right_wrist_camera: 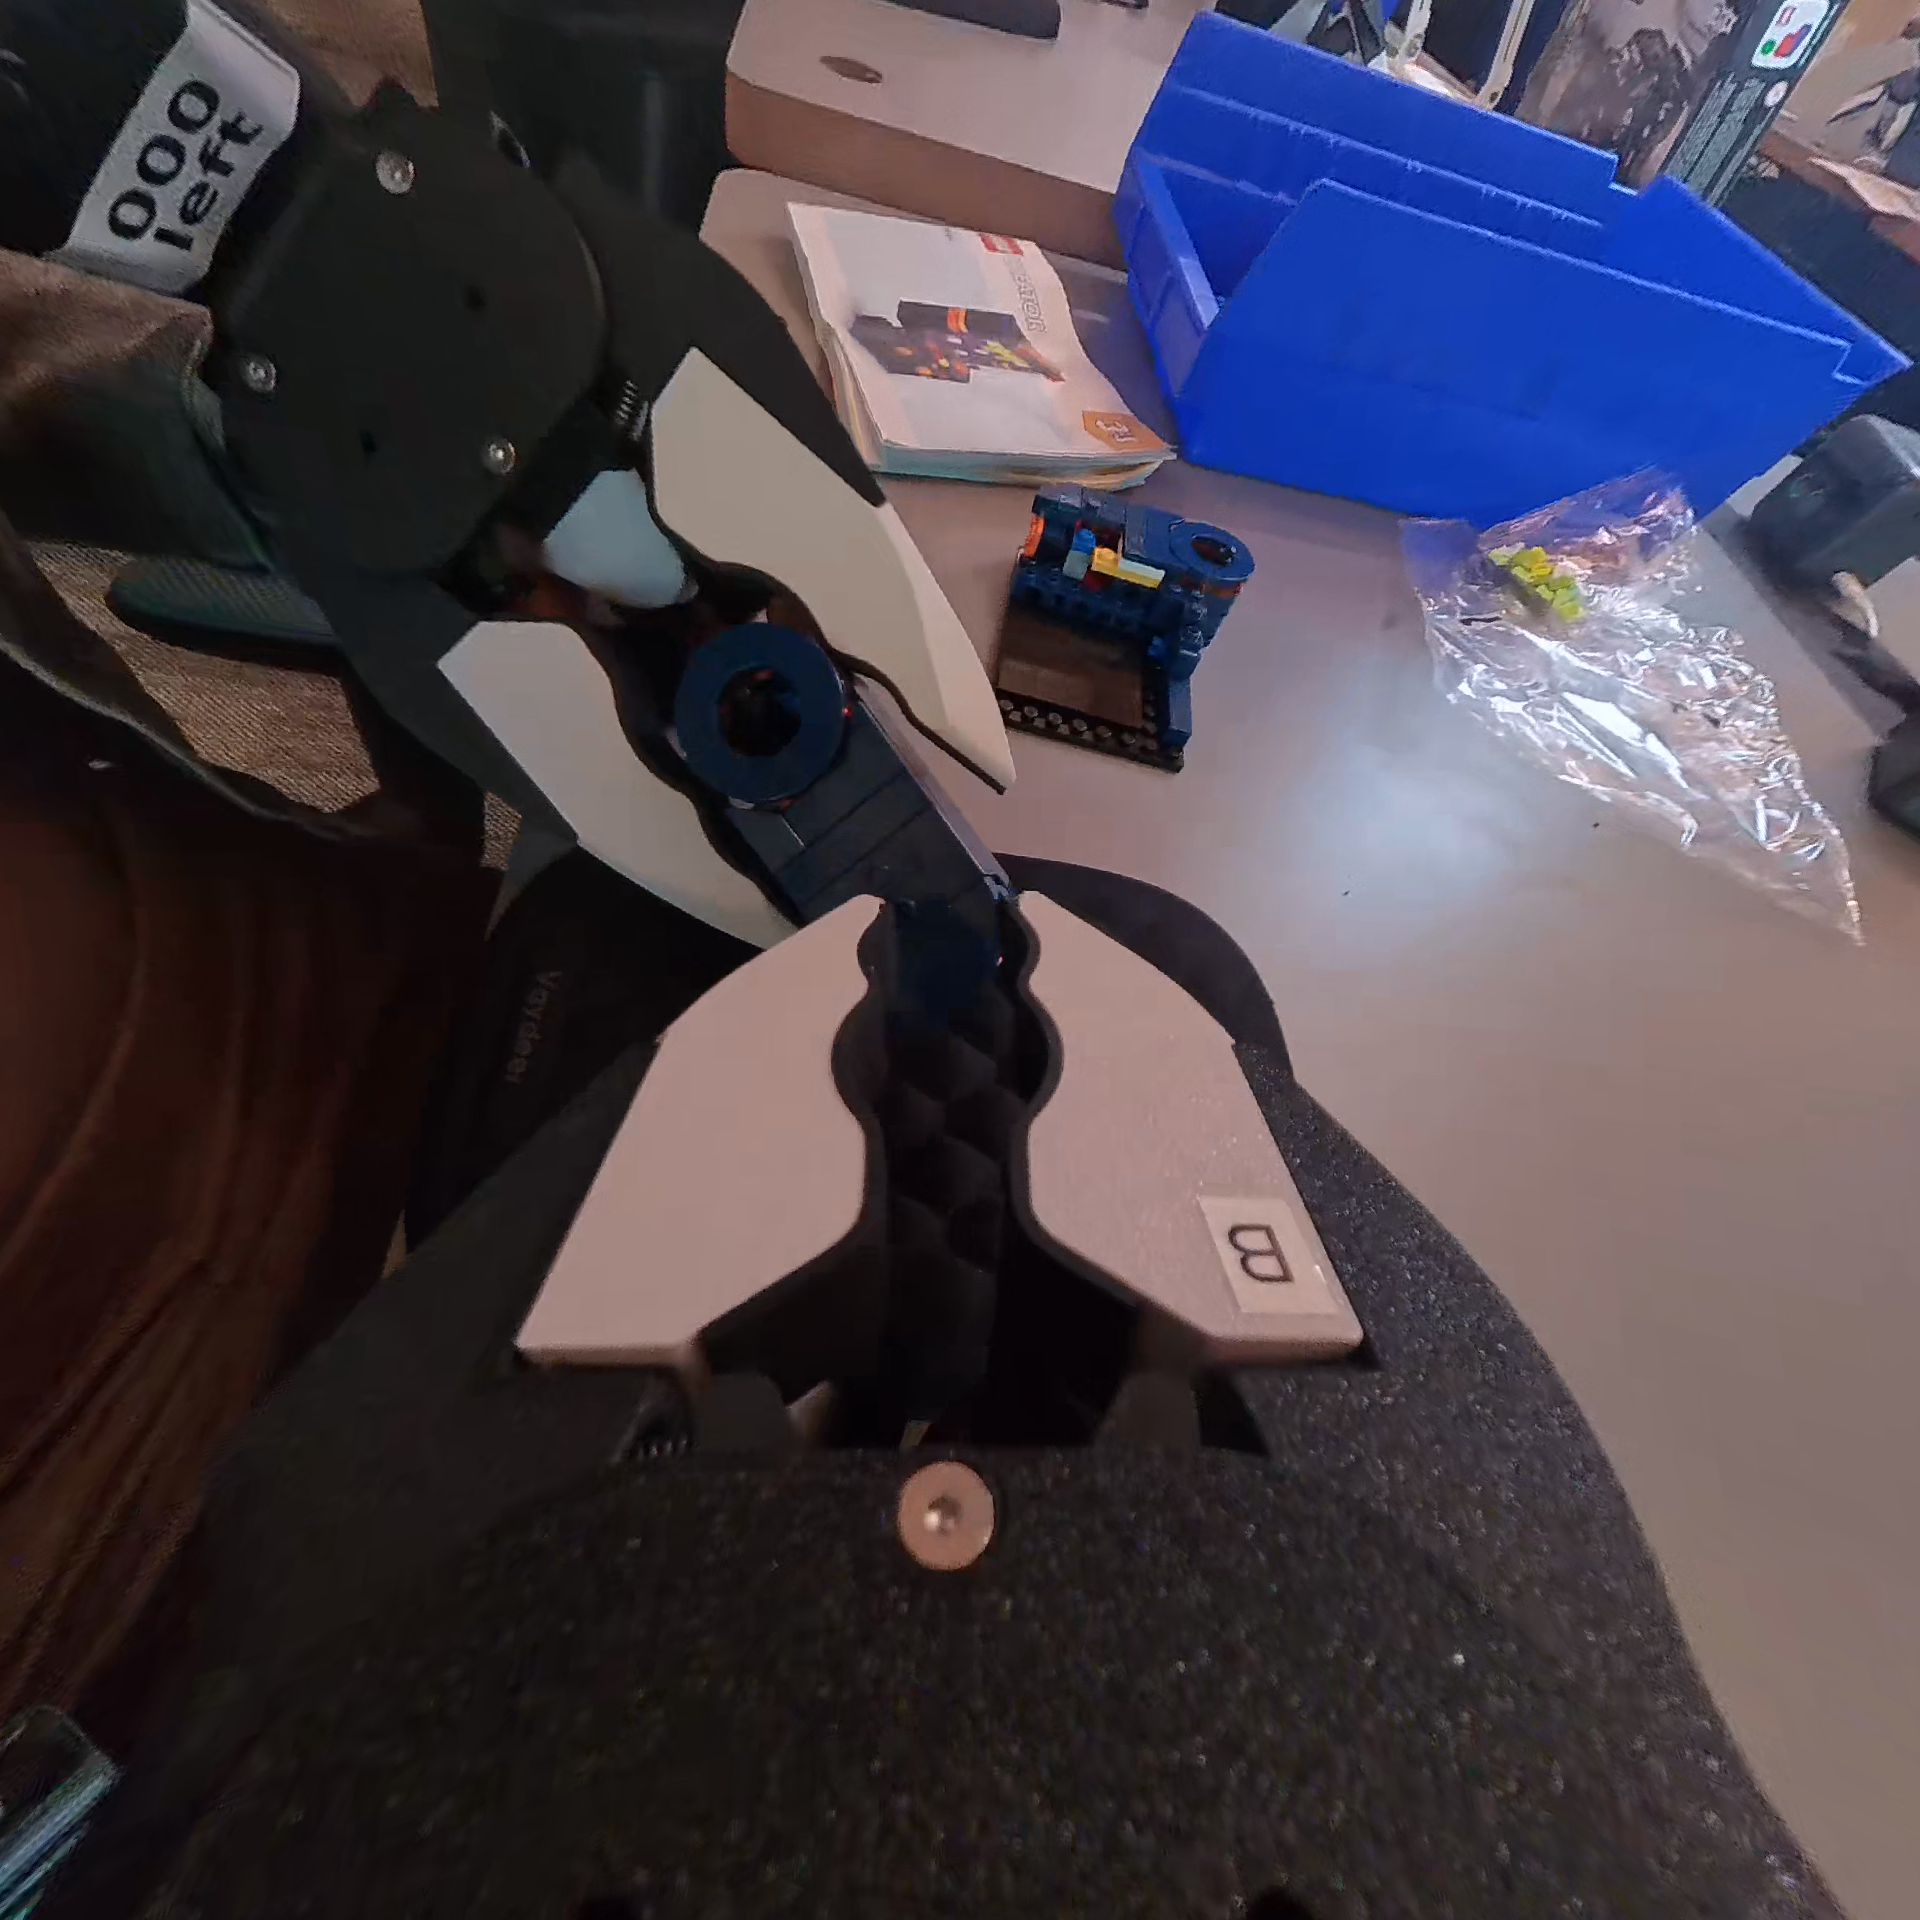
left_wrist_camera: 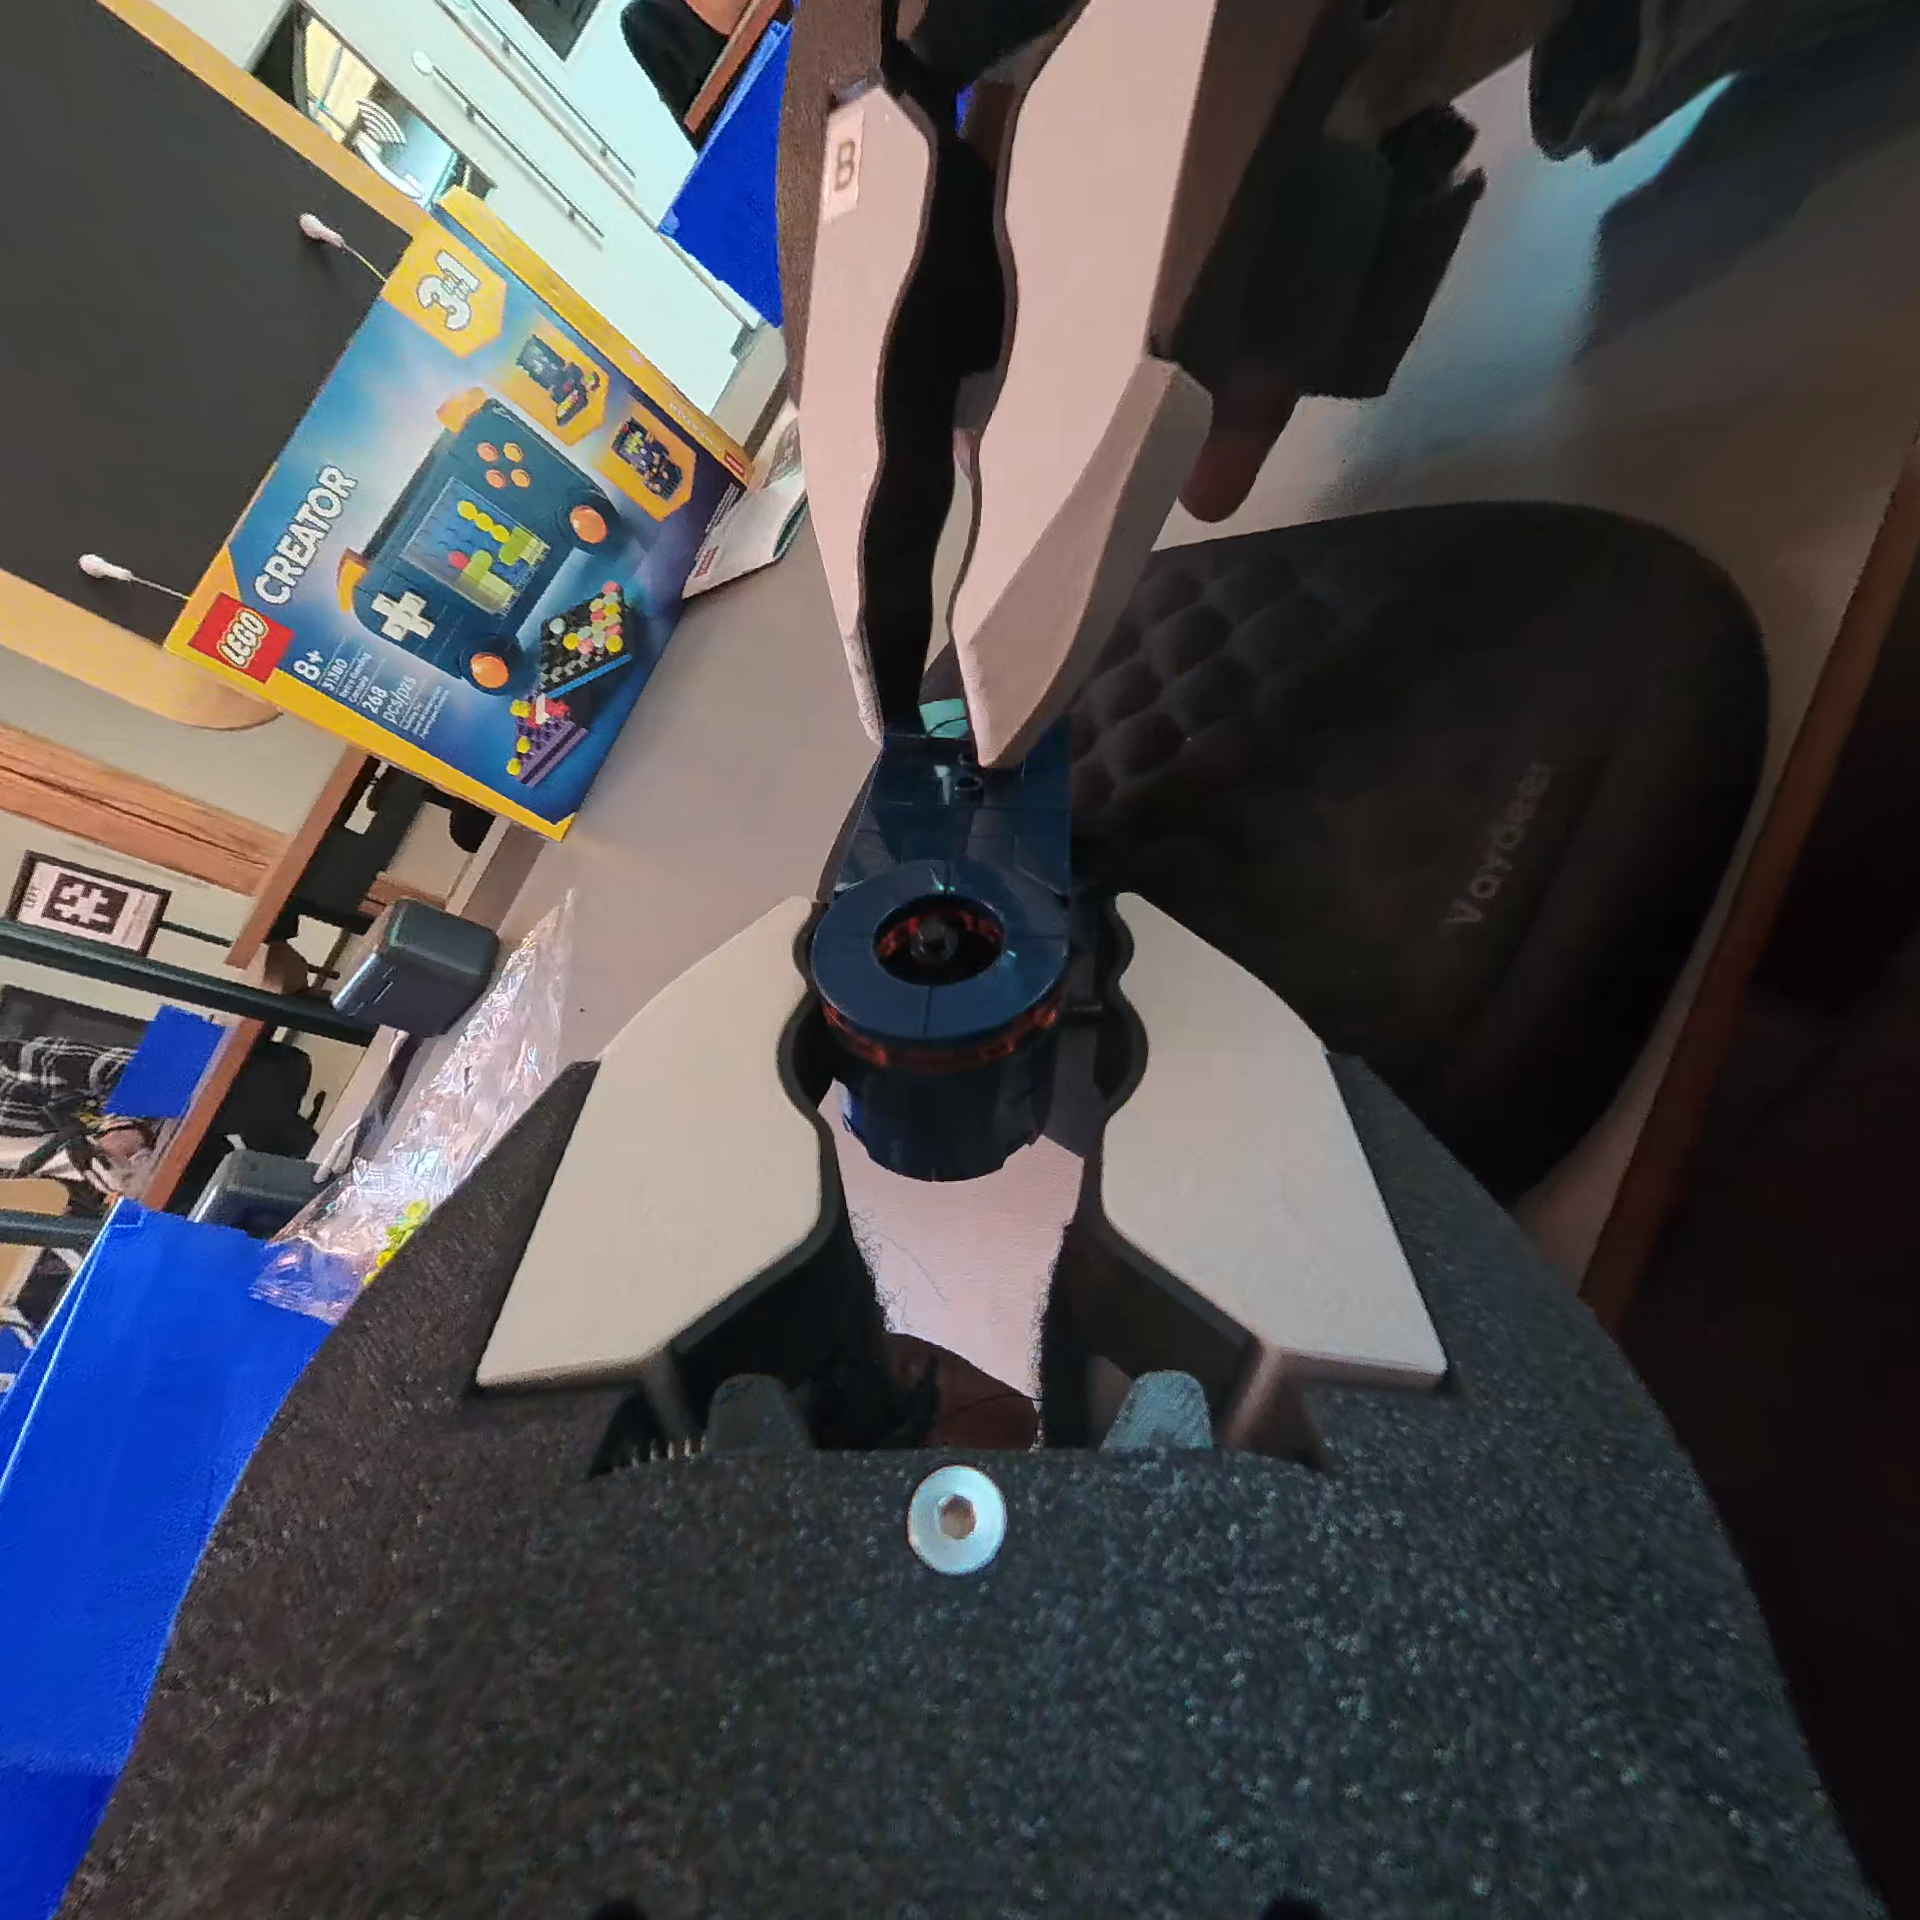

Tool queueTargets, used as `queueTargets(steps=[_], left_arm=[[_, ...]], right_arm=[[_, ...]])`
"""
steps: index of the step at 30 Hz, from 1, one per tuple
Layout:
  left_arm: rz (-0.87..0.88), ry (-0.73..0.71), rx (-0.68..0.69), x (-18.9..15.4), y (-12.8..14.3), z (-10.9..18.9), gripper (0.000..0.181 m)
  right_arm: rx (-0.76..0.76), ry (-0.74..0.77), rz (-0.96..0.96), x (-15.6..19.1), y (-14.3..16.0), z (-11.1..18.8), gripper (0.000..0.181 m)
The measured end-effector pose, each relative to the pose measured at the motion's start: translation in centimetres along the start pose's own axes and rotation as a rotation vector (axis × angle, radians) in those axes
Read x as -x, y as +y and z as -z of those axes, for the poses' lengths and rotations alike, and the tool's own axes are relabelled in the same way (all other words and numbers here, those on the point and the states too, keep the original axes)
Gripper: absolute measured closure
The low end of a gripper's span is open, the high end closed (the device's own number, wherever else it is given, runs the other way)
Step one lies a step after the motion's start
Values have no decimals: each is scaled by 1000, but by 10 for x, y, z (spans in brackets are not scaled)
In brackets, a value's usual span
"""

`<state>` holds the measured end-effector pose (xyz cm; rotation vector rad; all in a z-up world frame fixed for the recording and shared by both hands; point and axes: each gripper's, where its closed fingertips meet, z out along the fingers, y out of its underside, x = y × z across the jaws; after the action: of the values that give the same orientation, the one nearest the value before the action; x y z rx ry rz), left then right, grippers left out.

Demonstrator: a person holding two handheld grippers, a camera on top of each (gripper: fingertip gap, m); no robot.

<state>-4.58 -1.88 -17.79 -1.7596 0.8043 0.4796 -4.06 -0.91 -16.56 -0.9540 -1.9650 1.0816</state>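
Gripping opposite ends of a small dark-blue brick assembly (left_wrist_camera: 940, 971) held above the counter (right_wrist_camera: 1455, 1039), the left gripper (left_wrist_camera: 961, 1023) clamped its round end while the right gripper (right_wrist_camera: 940, 920) pinched its flat end, a light, rigid piece likely to snap apart at the joints.

The far end of the dark blue brick-built piece with a ring-shaped end (left_wrist_camera: 940, 961) disappears between the pale fingers of the right gripper (left_wrist_camera: 925, 727), so where they bite on it cannot be made out from the left wrist view, and a small teal part (left_wrist_camera: 948, 715) behind those tips is mostly covered. The blue plastic bin (right_wrist_camera: 1455, 343) runs off the right edge, and the tiny yellow-green bits inside the crinkled clear plastic bag (right_wrist_camera: 1621, 665) are too small to identify.
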Motion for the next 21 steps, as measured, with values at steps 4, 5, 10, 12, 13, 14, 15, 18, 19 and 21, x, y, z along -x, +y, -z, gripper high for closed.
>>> queueTargets(steps=[4, 5, 10, 12, 13, 14, 15, 18, 19, 21], left_arm=[[9, -7, -16, 0, -1, -2, 133], [12, -4, -15, 0, -1, -2, 133], [-3, -9, -34, 0, -2, -3, 133], [-10, -14, -34, 0, -3, -4, 133], [-16, -17, -39, 0, -3, -4, 133], [-22, -18, -43, 0, -4, -5, 133], [-21, -16, -44, 0, -4, -5, 133], [-10, -8, -42, 0, -3, -7, 133], [-12, -10, -43, 0, -4, -7, 133], [-16, -12, -44, 0, -4, -8, 133]], right_arm=[[-3, -3, -16, 0, 0, 0, 161], [-9, -6, -25, -1, 0, 0, 161], [-86, 5, -142, -8, -2, 5, 171], [-74, 19, -172, -12, 4, 10, 172], [-63, 37, -164, -14, 6, 12, 172], [-50, 52, -154, -14, 9, 14, 173], [-34, 63, -149, -15, 12, 14, 176], [-1, 72, -157, -16, 19, 15, 179], [-7, 72, -164, -16, 20, 16, 179], [-10, 76, -189, -17, 23, 15, 180]])
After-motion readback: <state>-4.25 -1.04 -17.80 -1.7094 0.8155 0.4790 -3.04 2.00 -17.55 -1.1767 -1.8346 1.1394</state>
